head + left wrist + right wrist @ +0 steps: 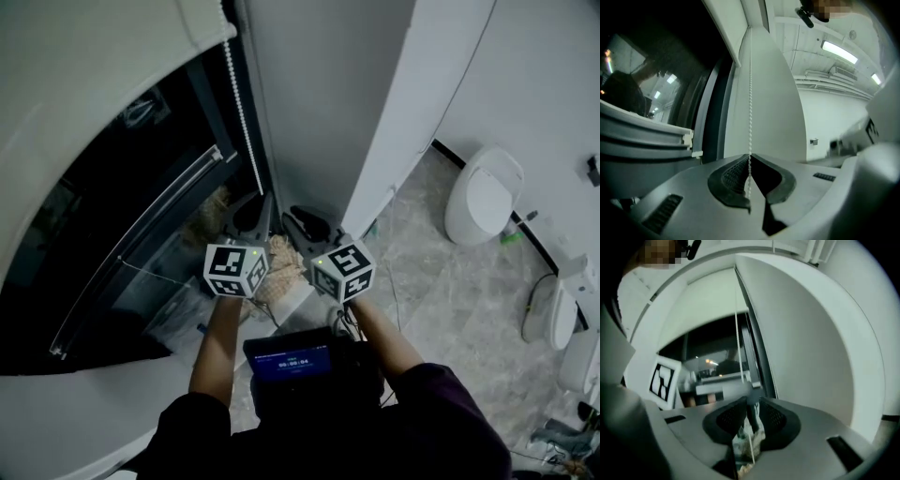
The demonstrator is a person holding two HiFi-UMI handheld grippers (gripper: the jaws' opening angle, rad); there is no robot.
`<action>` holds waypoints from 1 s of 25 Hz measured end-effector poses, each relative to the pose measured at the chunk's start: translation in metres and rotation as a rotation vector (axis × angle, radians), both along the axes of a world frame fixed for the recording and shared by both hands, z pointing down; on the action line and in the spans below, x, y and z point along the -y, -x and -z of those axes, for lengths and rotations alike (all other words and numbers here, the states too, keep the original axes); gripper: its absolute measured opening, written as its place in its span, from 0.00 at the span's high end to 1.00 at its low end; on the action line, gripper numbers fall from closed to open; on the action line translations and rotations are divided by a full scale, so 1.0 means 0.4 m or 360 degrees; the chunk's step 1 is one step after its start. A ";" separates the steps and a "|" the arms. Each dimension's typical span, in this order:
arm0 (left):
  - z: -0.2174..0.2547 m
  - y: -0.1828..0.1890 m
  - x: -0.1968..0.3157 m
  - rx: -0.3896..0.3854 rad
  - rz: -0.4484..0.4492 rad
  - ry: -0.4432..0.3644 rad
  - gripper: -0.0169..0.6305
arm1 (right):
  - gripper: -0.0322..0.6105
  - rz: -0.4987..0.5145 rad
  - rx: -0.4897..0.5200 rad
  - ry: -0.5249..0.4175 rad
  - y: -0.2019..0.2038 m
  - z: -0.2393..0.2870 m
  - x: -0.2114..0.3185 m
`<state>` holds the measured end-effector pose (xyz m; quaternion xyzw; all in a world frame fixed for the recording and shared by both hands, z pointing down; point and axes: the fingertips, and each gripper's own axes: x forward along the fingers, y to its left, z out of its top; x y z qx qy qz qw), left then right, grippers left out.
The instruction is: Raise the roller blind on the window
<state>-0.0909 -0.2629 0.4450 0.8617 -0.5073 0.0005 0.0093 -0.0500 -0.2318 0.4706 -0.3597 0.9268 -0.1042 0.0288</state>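
Vertically hung bead chain (750, 93), left claw (750, 158) clamped on it, right claw (751, 402) narrowly parted around it.

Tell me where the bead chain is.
In the left gripper view, the bead chain hangs right of the dark window, pinched by the left gripper.

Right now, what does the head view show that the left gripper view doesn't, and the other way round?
Head view only: the person's forearms, a blue-lit screen at the chest, and a white toilet on the marbled floor. Left gripper view only: the left gripper shut on the bead chain, and ceiling strip lights. Both: the bead chain, the dark window and the white wall beside it.
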 end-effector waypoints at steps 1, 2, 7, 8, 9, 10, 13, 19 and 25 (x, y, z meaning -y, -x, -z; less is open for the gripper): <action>-0.030 -0.007 -0.003 0.0001 -0.0010 0.0038 0.94 | 0.84 0.0022 0.0041 -0.0094 0.010 0.090 0.003; -0.058 -0.017 -0.009 0.0001 -0.0024 0.0073 0.94 | 0.83 0.0044 0.0070 -0.0182 0.022 0.175 0.003; -0.152 -0.071 -0.052 -0.0009 -0.0095 0.0152 0.94 | 0.91 -0.0006 -0.0116 -0.0323 0.073 0.350 0.030; -0.153 -0.068 -0.061 -0.0051 -0.0108 0.0151 0.94 | 0.92 -0.0038 -0.0145 -0.0324 0.073 0.352 0.035; -0.146 -0.058 -0.070 -0.0115 -0.0121 0.0147 0.94 | 0.93 -0.0063 -0.0156 -0.0347 0.072 0.355 0.036; -0.128 -0.038 -0.080 -0.0200 -0.0128 0.0135 0.94 | 0.93 -0.0084 -0.0172 -0.0383 0.070 0.356 0.035; 0.005 0.046 -0.094 -0.0440 -0.0110 0.0016 0.90 | 0.93 -0.0090 -0.0268 -0.0401 0.064 0.302 0.044; 0.338 0.002 -0.108 -0.0175 -0.0263 -0.0248 0.90 | 0.93 0.0002 -0.0425 -0.0186 0.083 0.067 0.028; 0.355 -0.030 -0.063 -0.0013 -0.0165 -0.0218 0.96 | 0.93 0.0078 -0.0461 -0.0114 0.104 -0.055 -0.023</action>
